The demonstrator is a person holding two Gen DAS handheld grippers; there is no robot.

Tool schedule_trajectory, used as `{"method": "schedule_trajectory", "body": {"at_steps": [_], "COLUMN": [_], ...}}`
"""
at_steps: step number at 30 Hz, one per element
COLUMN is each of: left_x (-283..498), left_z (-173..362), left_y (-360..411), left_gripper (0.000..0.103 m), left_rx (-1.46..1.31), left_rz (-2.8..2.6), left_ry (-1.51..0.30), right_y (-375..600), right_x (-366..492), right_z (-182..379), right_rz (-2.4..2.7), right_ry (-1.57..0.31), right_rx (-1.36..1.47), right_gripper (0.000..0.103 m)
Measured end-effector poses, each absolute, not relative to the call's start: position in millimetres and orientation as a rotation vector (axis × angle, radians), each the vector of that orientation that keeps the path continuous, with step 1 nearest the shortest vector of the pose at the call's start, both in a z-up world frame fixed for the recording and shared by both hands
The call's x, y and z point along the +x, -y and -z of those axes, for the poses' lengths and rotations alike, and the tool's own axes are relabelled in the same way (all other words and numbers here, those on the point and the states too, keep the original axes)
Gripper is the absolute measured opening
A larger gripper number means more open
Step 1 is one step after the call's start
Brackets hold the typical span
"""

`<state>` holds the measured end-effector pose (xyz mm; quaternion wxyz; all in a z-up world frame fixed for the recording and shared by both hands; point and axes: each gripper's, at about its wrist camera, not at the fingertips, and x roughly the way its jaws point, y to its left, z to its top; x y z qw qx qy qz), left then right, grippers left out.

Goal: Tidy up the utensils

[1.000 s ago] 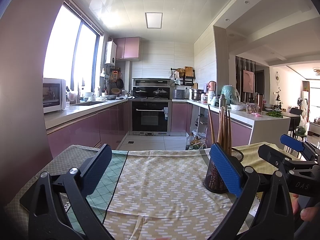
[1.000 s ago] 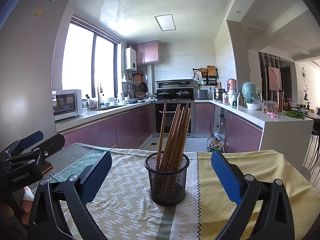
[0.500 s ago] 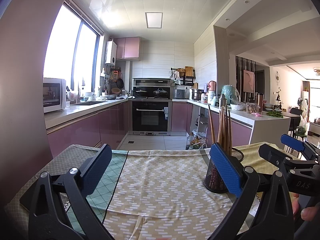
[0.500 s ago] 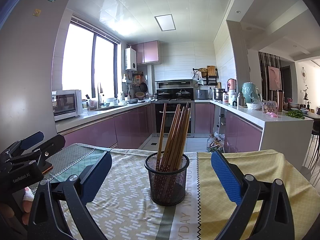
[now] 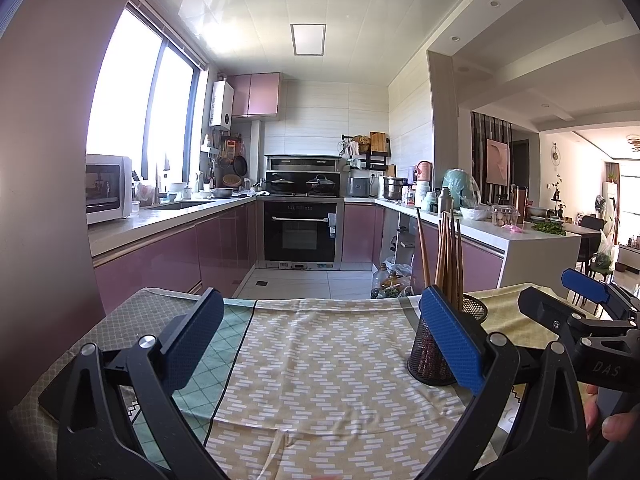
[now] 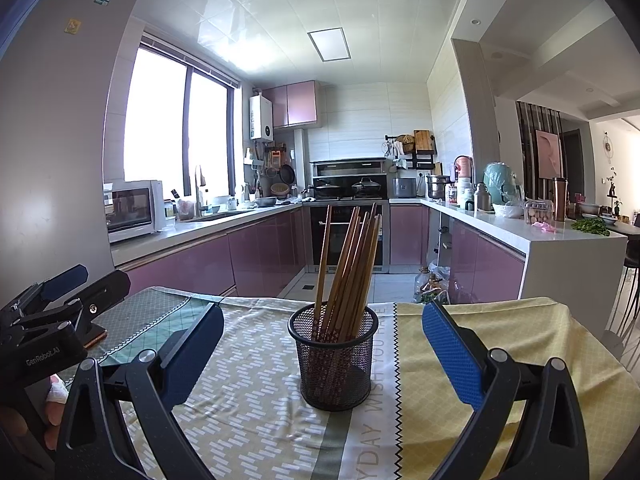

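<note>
1. Left wrist view: set low over the bench point(image 5: 320, 360), facing the kitchen's oven point(image 5: 300, 232); cup point(image 5: 444, 344) close, off to the right behind one of the fingers point(image 5: 452, 344).
2. Right wrist view: same height and heading, placed further right; cup point(image 6: 334, 360) dead centre and near.
3. Shared: cup, chopsticks point(image 6: 348, 272), patterned cloth point(image 6: 248, 392), kitchen beyond; each view catches the other gripper at its edge.
</note>
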<state>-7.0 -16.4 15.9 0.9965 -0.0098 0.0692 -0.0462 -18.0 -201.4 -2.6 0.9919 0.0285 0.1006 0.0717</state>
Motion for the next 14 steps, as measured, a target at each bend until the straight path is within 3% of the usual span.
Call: {"method": "schedule_trajectory", "body": {"at_steps": [9,14], "left_x": [0,32], "left_z": [-11,2], "left_y": [18,11], "left_gripper": [0.097,0.097], "left_rx": [-0.001,0.019], "left_rz": [0.102,0.089], "left_ry": [-0.192,-0.356], "right_y": [210,253], "right_x": [-10,26], "right_z": [11,38], "right_rz": [-0.131,-0.003], "right_ry": [-0.242,-0.456], "right_rx": [0.050,0.028], "right_gripper": [0.096,0.096]}}
